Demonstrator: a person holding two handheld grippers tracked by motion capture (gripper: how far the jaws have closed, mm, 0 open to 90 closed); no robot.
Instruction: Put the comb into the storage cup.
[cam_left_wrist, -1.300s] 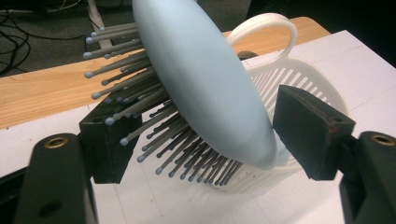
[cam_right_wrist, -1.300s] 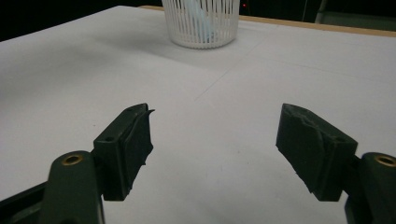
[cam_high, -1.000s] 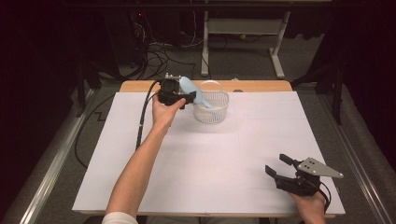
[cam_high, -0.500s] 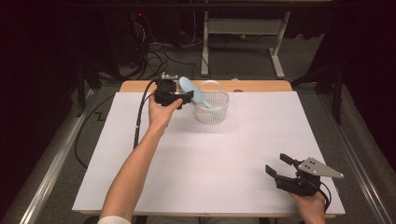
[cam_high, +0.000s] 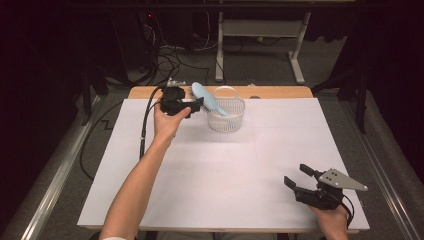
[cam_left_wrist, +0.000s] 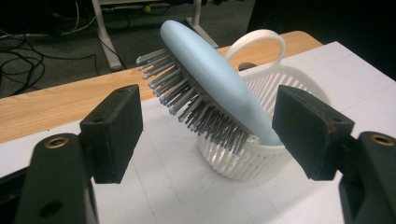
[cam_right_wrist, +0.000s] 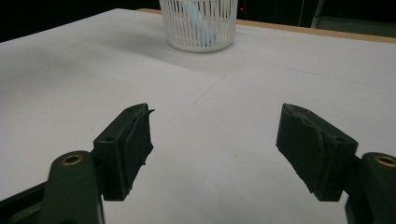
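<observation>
1. High view: the left gripper (cam_high: 196, 104) has drawn slightly back from the pale blue hairbrush (cam_high: 206, 98), which has stayed propped handle-down in the white basket (cam_high: 227, 116); the drop looks done. The right gripper (cam_high: 298, 177) rests open and empty near the table's (cam_high: 210, 175) front edge.
2. Left gripper view: the jaws stand wide apart, gripping nothing; the hairbrush (cam_left_wrist: 212, 84) leans on the basket (cam_left_wrist: 275, 93) rim, bristles toward the camera.
3. Right gripper view: open jaws, the basket (cam_right_wrist: 198, 23) well beyond.

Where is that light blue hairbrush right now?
In the high view the hairbrush stands tilted at the table's far edge, handle down in the white basket, head leaning out toward the open left gripper beside it.
</observation>
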